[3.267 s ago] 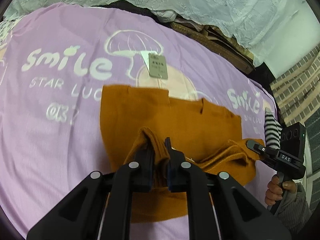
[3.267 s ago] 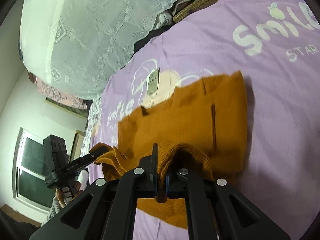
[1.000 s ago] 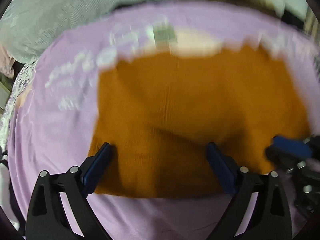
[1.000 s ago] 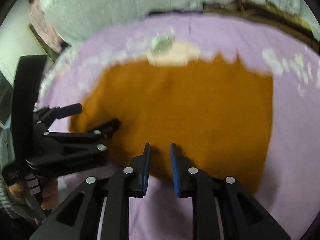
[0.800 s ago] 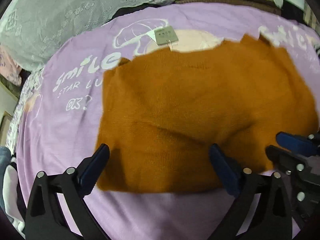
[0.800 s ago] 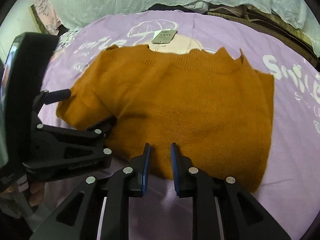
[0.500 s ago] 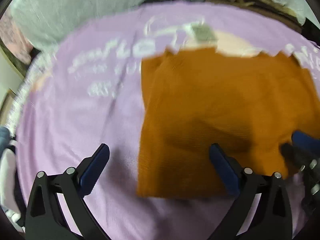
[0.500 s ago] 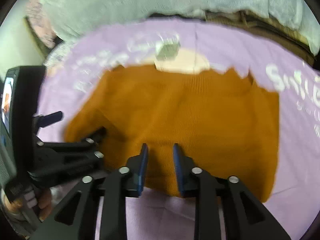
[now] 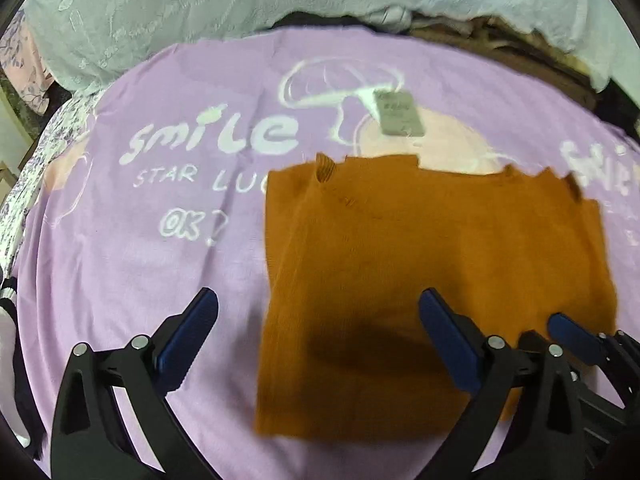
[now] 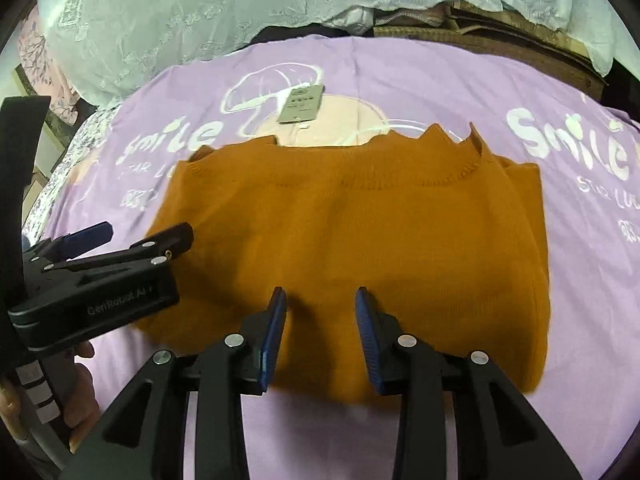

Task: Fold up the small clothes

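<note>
A lilac bedsheet printed with white "smile" lettering and a mushroom drawing covers the bed and fills most of both views. Beyond its far edge lies a pale lace-patterned cloth, with brown and dark fabric bunched beside it at the far right.

In the middle of the sheet rests an orange knitted sweater, folded into a rough rectangle and lying flat. Its far edge shows a ribbed neckline seam and a few jagged points of fabric; along the left side, in the left wrist view, a folded layer forms a narrow strip beside the main body. A grey paper tag lies on the sheet just beyond the sweater's far edge, over the mushroom print.

The left claw stands wide open with nothing between its blue pads: one pad is over bare sheet left of the sweater, the other over the sweater's near part. In the right wrist view it appears at the left, by the sweater's near-left corner, held by a hand.

The right claw is partly open, fingers apart, hovering over the sweater's near edge without pinching the fabric.
</note>
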